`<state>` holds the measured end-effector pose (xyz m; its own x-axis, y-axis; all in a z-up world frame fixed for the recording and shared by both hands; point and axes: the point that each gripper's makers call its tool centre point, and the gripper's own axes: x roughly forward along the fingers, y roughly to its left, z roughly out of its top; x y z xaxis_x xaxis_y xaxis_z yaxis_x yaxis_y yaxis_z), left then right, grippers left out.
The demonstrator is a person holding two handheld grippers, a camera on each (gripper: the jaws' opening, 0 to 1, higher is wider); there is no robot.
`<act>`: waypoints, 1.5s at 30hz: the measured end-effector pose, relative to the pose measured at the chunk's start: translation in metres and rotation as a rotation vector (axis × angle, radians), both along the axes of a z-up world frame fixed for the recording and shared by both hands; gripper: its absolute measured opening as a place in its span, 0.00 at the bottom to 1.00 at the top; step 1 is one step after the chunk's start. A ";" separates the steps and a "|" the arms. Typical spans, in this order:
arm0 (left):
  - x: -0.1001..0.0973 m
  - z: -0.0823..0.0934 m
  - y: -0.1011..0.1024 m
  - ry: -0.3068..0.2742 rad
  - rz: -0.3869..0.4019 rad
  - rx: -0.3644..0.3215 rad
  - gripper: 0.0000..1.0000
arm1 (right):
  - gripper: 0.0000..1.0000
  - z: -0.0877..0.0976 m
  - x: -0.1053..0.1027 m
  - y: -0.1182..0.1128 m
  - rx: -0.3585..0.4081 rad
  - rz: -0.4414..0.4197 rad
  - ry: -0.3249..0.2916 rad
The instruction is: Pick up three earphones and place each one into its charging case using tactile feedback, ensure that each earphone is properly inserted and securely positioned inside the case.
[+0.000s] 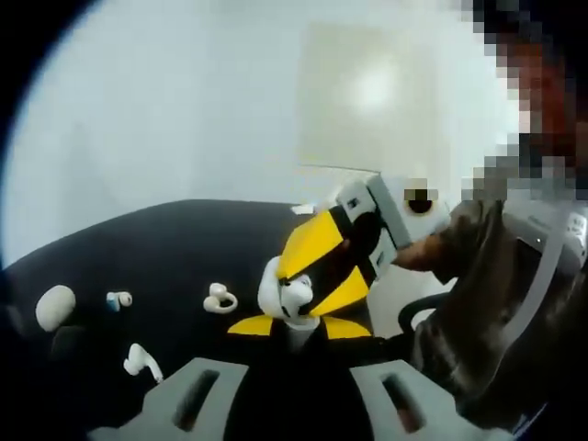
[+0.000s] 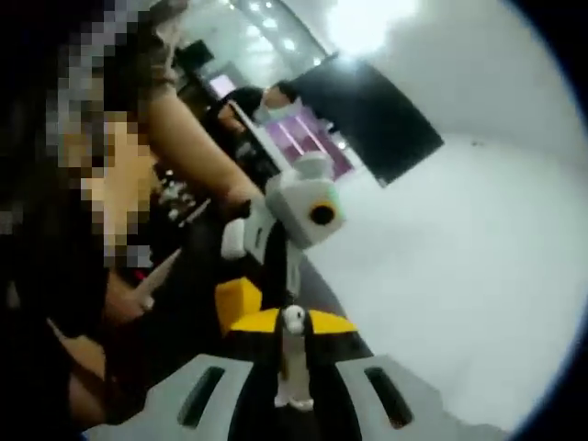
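Note:
In the left gripper view my left gripper (image 1: 296,327) is shut on an open white charging case (image 1: 276,296), held just above its yellow fingertips (image 1: 248,324). My right gripper (image 1: 304,292) reaches in from the right, its yellow fingers closed around a white earphone (image 1: 299,292) at the case's mouth. In the right gripper view my right gripper (image 2: 294,322) is shut on that white earphone (image 2: 294,320), whose stem runs back between the jaws. The left gripper's yellow finger (image 2: 235,299) shows just beyond. How deep the earphone sits in the case is hidden.
On the black table (image 1: 165,248) lie an ear-hook earphone (image 1: 220,299), a small blue-tipped earphone (image 1: 119,299), a stemmed earphone (image 1: 142,361) and a closed white case (image 1: 55,306). A person's arm (image 1: 450,248) stands close on the right.

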<state>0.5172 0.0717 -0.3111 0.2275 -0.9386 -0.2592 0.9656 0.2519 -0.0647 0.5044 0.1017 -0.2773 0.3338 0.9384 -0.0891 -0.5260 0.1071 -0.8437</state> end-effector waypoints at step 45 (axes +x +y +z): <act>-0.001 0.000 0.000 0.008 -0.005 0.000 0.15 | 0.25 -0.026 0.027 -0.058 0.042 0.089 1.017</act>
